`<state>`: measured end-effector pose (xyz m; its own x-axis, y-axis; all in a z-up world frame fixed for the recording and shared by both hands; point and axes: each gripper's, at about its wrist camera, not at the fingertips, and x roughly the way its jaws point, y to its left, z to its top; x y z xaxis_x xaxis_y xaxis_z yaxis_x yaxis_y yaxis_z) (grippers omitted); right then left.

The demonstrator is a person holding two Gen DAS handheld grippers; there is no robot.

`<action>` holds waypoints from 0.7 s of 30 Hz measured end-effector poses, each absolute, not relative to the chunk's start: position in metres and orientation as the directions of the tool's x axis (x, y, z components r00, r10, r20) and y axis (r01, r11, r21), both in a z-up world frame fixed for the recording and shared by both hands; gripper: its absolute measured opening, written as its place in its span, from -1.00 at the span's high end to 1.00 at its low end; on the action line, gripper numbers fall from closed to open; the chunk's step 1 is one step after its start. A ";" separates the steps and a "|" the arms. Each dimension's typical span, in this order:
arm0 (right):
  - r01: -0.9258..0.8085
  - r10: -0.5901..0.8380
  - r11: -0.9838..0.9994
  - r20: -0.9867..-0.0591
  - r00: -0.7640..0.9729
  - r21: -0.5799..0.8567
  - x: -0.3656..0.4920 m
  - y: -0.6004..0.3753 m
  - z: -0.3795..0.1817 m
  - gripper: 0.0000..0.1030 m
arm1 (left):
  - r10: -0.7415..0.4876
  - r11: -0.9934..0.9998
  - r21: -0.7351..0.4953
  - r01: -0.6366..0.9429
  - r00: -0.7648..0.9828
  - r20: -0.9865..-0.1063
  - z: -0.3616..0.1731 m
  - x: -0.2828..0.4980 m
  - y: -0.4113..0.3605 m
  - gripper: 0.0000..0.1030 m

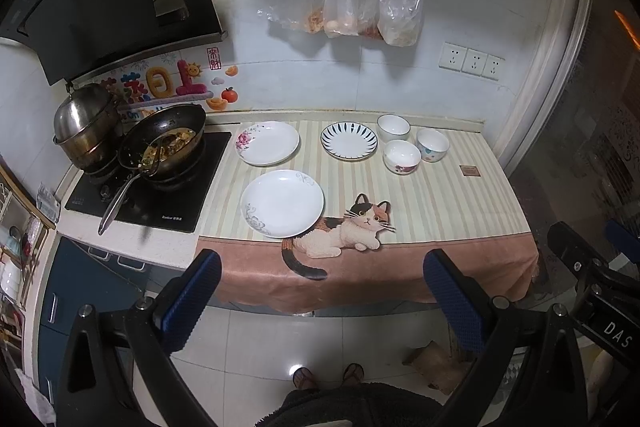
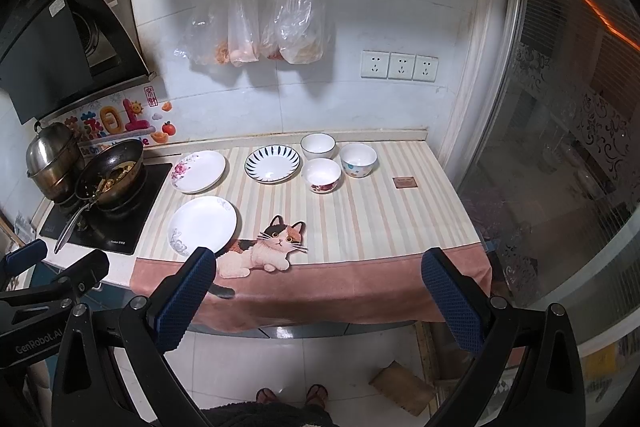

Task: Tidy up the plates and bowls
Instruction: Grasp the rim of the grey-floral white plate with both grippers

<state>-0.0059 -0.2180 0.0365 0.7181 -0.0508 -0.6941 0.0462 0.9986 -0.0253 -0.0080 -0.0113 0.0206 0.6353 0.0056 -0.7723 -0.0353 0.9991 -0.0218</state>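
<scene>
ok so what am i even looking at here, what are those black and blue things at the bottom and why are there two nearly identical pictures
Those are two handheld grabbing tools, one in each of a person's hands, each with a wide-angle camera looking forward along its fingers. One picture comes from the left gripper, the other from the right gripper, hence the near match. The blue pads are their jaws, standing wide open and holding nothing. Ahead is a counter under a striped cat cloth. On it lie three plates: a plain white plate, a pink-flower plate and a blue-striped plate. Right of these stand three bowls. Left is a stove with a pan of food.
</scene>
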 end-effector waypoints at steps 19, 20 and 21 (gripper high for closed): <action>-0.047 0.183 0.981 -0.806 0.563 0.190 0.118 -0.172 -0.096 -1.00 | 0.136 0.984 0.038 -0.173 0.596 -0.791 -0.088 0.094 0.098 -1.00; -0.053 0.193 0.979 -0.812 0.550 0.197 0.128 -0.165 -0.110 -1.00 | 0.129 0.983 0.031 -0.178 0.576 -0.807 -0.102 0.105 0.109 -1.00; -0.064 0.202 0.978 -0.823 0.531 0.199 0.144 -0.155 -0.129 -1.00 | 0.118 0.982 0.017 -0.186 0.550 -0.827 -0.119 0.123 0.124 -0.98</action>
<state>0.1437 -0.1550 -0.1287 0.5305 0.2018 -0.8233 -0.0637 0.9780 0.1986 0.1234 0.1238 -0.1189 0.5499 0.1184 -0.8268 -0.1860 0.9824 0.0170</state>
